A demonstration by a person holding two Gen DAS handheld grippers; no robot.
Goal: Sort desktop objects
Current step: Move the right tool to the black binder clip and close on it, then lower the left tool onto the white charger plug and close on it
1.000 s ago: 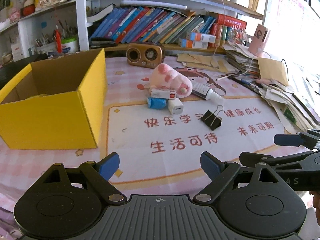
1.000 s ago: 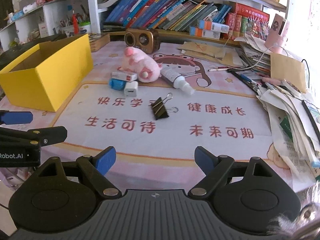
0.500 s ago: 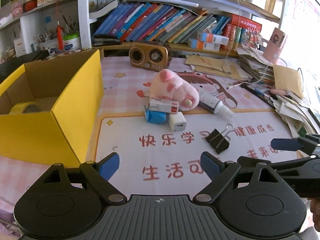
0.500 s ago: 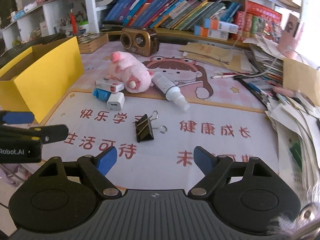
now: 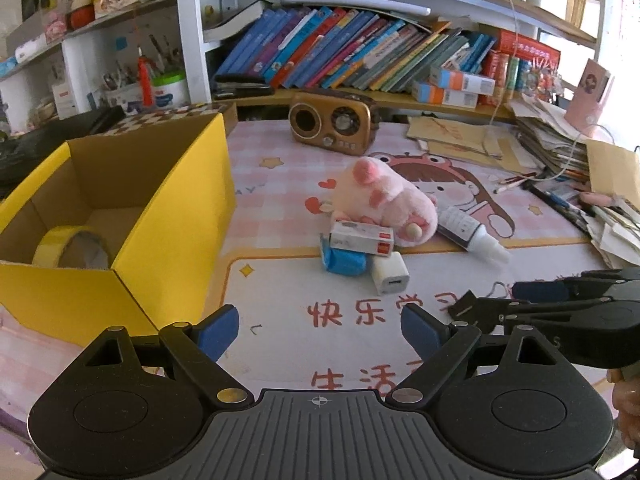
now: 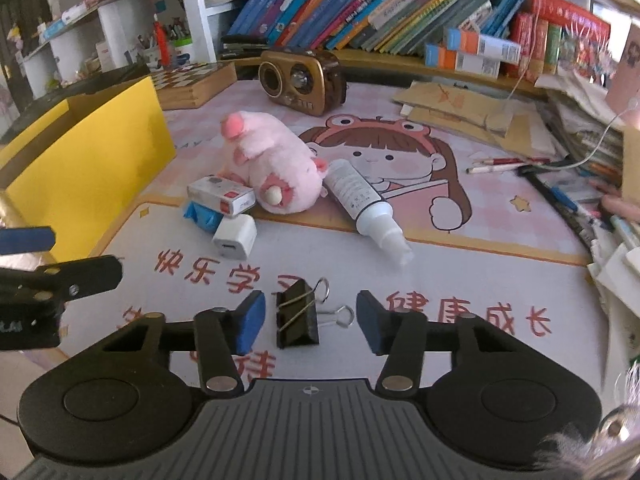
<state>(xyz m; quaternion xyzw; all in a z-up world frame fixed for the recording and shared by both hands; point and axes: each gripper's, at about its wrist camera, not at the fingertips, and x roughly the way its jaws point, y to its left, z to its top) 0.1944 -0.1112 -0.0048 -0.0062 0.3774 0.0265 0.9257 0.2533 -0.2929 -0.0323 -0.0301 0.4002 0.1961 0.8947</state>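
Pink desk mat [image 6: 460, 280] below, right gripper [image 6: 310, 322] closing around the binder clip [image 6: 298, 320], pads not yet touching; square up before squeezing.

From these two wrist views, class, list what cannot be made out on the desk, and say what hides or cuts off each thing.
- Yellow tape roll in the yellow cardboard box: lower part hidden by the box's front wall, left view; unseen in the right view.
- Black binder clip: mostly hidden behind the right gripper, left view.
- Blue packet: partly covered by the white-and-red carton, right view.
- Clear bottle: label print too small to read.
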